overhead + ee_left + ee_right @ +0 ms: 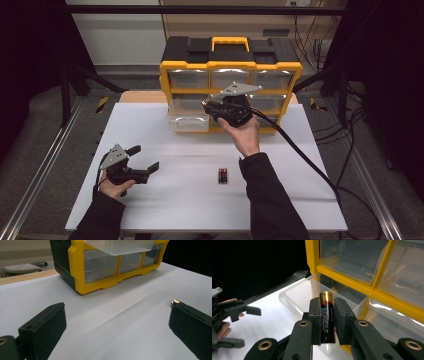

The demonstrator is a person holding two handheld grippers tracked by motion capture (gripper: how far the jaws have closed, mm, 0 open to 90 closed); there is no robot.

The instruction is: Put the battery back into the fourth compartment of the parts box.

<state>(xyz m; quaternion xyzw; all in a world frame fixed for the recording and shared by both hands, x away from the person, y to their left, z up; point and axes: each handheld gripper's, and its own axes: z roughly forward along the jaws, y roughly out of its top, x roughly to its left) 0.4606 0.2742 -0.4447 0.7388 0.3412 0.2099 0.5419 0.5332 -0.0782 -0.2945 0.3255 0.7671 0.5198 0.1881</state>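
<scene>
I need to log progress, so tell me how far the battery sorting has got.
Done: the bottom-left drawer of the yellow organiser is pulled open. In hand: the right gripper is shut on a battery near that drawer. Left: two batteries lie on the white table; the left gripper is open with nothing between its jaws.

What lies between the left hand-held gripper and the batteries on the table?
Nothing: in the high view, bare white table separates the left hand-held gripper from the batteries.
</scene>
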